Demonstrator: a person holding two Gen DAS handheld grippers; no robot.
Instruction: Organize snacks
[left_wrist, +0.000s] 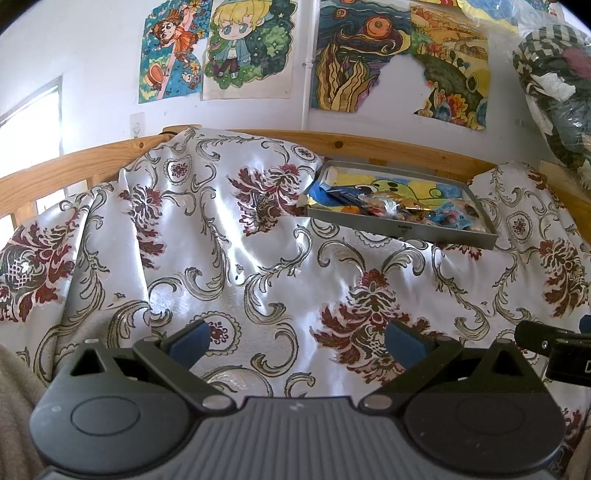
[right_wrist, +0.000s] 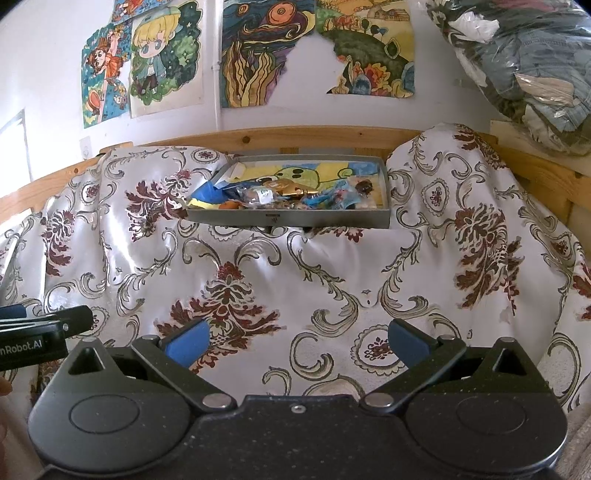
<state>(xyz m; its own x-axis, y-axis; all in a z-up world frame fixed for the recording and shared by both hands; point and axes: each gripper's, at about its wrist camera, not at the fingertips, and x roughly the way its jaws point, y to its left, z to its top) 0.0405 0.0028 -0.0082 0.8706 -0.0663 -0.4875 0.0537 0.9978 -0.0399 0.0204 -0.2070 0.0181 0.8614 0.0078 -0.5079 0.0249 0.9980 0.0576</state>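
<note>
The work surface is a satin cloth with a silver scroll and dark red floral pattern, draped in folds over a raised form in front of a wooden rail. On the wall behind, coloured drawings hang in a row from left to right.

A shallow grey tray rests on the cloth at the far side, near the rail. In the left wrist view it lies right of centre; in the right wrist view it lies near centre. Its floor carries a yellow, green and blue drawing. The snacks lie in a loose heap along the tray's near wall: from left to right, a blue and yellow wrapper, a small orange item, clear packets, a gold wrapper, light blue packets and a dark item at the right end. Individual labels are too small to read.

At far right, a clear bag of folded clothing sits on a shelf.

The left gripper is held low over the cloth, well apart from the tray, fingers pointing toward the rail. Its jaws are spread wide with nothing between them. The right gripper is held just beside it at the same height, likewise released and empty, aimed at the tray. Each gripper's tip appears at the edge of the other's view.
</note>
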